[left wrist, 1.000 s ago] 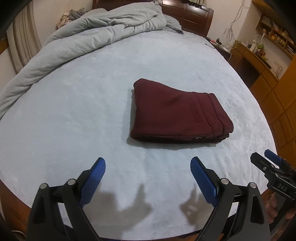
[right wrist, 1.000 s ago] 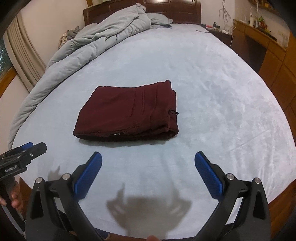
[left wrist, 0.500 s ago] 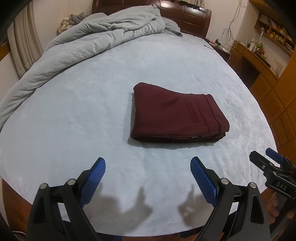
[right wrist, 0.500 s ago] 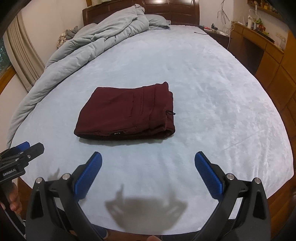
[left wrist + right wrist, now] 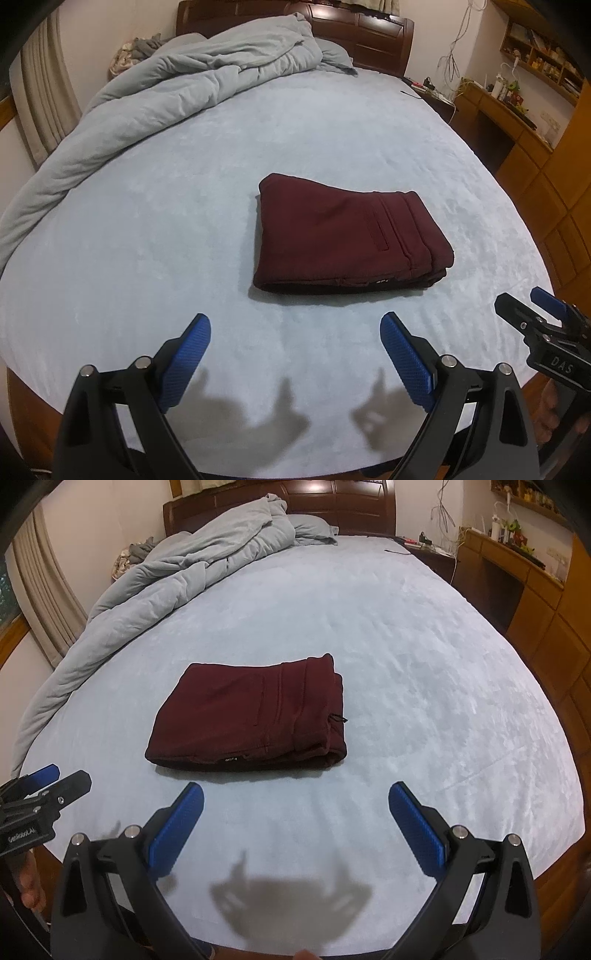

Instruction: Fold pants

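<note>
Left gripper spread wide, empty, hovering over the near edge of the bed. Right gripper same: wide apart, holding nothing, also low over the near edge. Neither touches cloth. Bare sheet lies between both tools and the maroon pants, which sit mid-bed as a compact stacked rectangle, waistband side toward the right, layers lined up at the near edge, small black drawstring end poking out on the right side. Folding looks done; at most a tidy-up or pull-back left. Plenty of flat sheet all round the bundle. Farther back, rumpled grey duvet heaped along left and head of bed, well apart. Wooden headboard behind; desk and cabinets off right.
</note>
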Demonstrator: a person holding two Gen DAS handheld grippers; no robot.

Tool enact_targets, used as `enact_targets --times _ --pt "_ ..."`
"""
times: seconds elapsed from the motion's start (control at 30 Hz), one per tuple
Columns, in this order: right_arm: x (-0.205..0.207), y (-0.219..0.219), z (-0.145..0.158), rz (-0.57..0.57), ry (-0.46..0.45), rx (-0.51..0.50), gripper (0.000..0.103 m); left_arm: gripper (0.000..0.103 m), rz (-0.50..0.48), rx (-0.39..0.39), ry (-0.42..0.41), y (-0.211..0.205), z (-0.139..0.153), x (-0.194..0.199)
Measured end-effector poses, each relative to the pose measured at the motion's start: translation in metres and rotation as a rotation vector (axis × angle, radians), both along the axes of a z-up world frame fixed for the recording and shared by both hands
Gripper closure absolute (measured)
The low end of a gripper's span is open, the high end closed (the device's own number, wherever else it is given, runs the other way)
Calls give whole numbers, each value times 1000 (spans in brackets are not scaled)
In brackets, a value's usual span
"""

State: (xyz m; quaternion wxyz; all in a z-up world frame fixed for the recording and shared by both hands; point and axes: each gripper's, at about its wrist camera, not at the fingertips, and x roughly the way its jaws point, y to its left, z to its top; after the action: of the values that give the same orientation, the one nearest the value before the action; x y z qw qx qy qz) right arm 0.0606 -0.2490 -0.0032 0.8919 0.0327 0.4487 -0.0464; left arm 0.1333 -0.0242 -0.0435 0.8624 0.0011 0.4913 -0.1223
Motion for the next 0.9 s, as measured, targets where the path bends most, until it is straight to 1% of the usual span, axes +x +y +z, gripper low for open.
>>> enact_targets --times 0.53,0.9 --pt "10 4 -12 7 22 -10 3 10 -17 28 9 -7 -9 4" --pt "11 6 -15 8 31 -10 3 10 -13 21 2 -10 -11 0"
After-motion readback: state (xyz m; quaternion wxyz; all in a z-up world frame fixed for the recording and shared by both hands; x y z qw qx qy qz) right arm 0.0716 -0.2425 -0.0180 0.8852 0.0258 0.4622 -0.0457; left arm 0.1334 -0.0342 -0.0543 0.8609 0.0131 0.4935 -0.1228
